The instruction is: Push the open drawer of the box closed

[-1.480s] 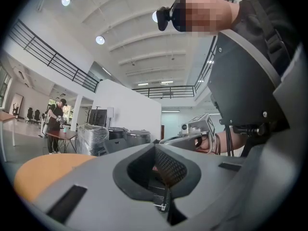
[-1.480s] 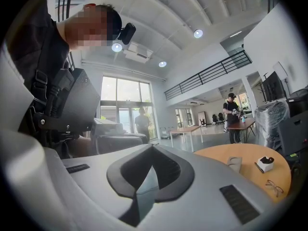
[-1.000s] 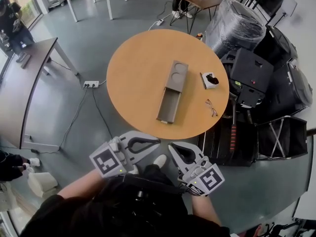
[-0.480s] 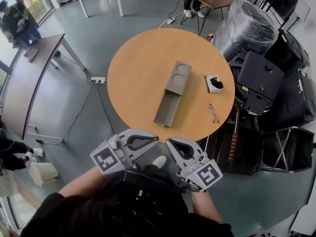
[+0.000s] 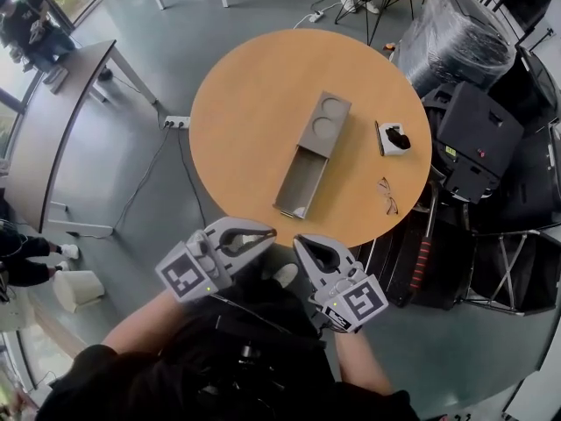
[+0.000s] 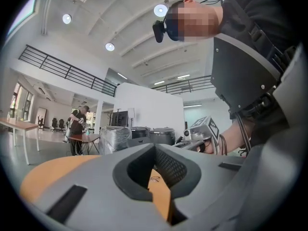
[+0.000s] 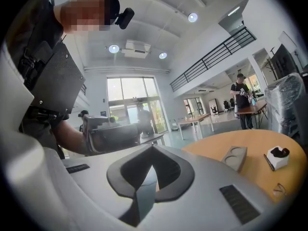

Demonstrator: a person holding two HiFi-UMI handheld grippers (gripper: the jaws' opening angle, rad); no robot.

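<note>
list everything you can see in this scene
round table: one, orange-brown, centre
box: one, grey, on the table
drawer: one, grey, pulled out of the box toward the person
small tray: one, white, holding something black, right of the box
glasses: one pair, thin-framed, by the table's right edge
power strip: one, white, on the floor left of the table
side table: one, dark grey, far left
cases: several, black, right of the table
left gripper: one, grey, shut, empty, short of the table
right gripper: one, grey, shut, empty, beside it
</note>
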